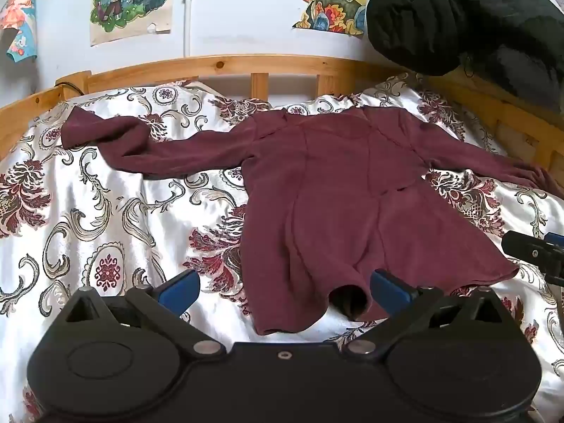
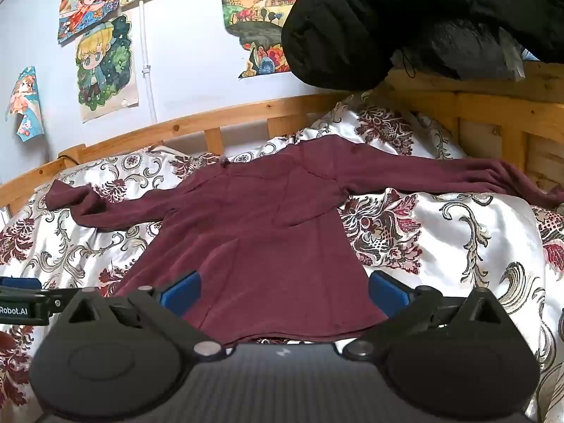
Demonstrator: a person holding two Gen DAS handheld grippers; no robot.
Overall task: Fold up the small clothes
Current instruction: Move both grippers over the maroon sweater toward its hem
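A maroon long-sleeved garment [image 1: 335, 183] lies spread flat on the bed, both sleeves stretched out to the sides and its hem nearest me. In the right wrist view the same garment [image 2: 268, 232] fills the middle. My left gripper [image 1: 283, 290] hovers just short of the hem's left part, open wide, with nothing between its blue fingers [image 1: 178, 290]. My right gripper [image 2: 283, 294] hangs over the hem's right part, also open and empty. The right gripper's tip [image 1: 535, 252] shows at the left wrist view's right edge.
The bed has a white satin cover [image 1: 105, 211] with a dark red floral print. A wooden bed rail [image 1: 225, 67] runs along the far side and right. A black padded jacket [image 1: 458, 17] hangs over the rail's right corner. Drawings [image 1: 130, 0] hang on the wall.
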